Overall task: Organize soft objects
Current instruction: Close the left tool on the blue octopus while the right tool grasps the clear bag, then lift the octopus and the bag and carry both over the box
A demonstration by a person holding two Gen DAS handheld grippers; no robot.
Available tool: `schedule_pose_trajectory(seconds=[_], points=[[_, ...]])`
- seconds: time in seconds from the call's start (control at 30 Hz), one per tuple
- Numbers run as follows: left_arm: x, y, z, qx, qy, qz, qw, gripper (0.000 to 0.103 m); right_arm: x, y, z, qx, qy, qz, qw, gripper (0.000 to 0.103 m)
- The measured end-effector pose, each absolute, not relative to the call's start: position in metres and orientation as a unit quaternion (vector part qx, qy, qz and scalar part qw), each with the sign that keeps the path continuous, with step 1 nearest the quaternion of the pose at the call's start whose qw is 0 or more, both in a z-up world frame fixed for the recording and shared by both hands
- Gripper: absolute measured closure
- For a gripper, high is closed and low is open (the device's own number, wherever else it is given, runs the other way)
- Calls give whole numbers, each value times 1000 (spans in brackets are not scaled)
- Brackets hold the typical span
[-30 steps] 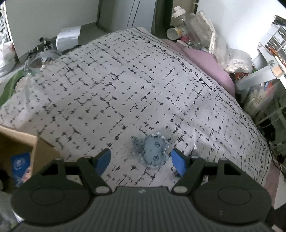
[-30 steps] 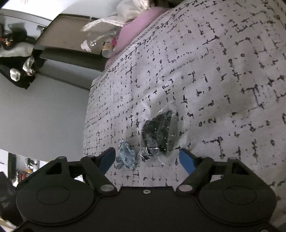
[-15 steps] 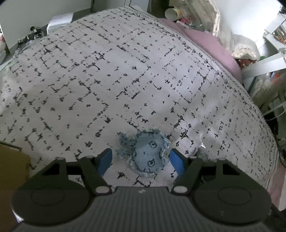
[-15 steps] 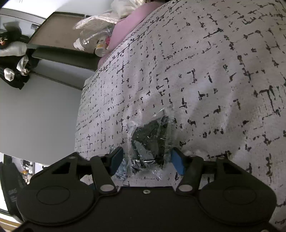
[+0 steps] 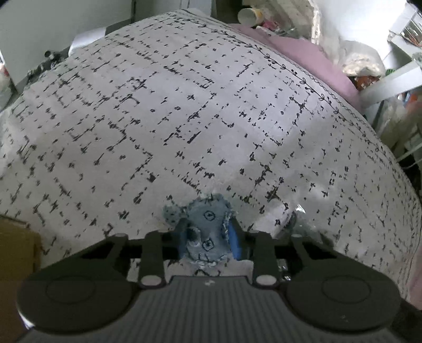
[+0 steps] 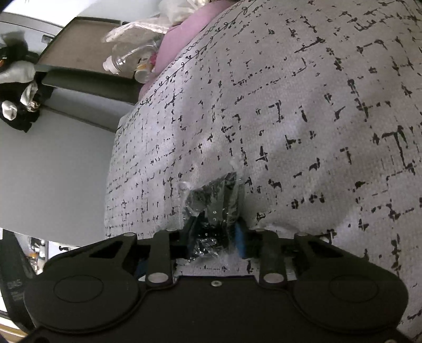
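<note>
A small blue denim soft toy with stitched eyes lies on the patterned bedspread. My left gripper is closing on it, and its blue pads press the toy from both sides. In the right wrist view, a dark soft item in a clear plastic bag rests on the same bedspread. My right gripper is closing on that bag, its pads squeezing the crinkled plastic. The bag's edge also shows at the right of the left wrist view.
A cardboard box sits off the bed's near left corner. A pink pillow and cluttered bags, bottles and a cup line the bed's far side. A shelf unit stands at the right. A dark tray-like shelf with bottles stands beside the bed.
Both grippers came down onto the bed and their jaws went from wide apart to pinching: the left on the denim toy, the right on the bagged dark item.
</note>
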State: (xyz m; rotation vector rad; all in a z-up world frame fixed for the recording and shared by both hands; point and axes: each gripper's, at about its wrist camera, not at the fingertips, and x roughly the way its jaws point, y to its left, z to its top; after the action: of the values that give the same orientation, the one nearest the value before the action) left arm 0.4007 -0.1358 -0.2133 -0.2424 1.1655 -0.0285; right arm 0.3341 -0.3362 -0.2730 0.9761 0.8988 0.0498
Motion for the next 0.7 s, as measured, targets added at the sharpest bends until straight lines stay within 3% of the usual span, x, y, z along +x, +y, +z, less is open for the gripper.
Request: schedule_pose_trajectory(seconds=[0.7], points=[[334,-89,-123,-144,503,-15,852,73,296,-333,-216,419,385,41,821,77]])
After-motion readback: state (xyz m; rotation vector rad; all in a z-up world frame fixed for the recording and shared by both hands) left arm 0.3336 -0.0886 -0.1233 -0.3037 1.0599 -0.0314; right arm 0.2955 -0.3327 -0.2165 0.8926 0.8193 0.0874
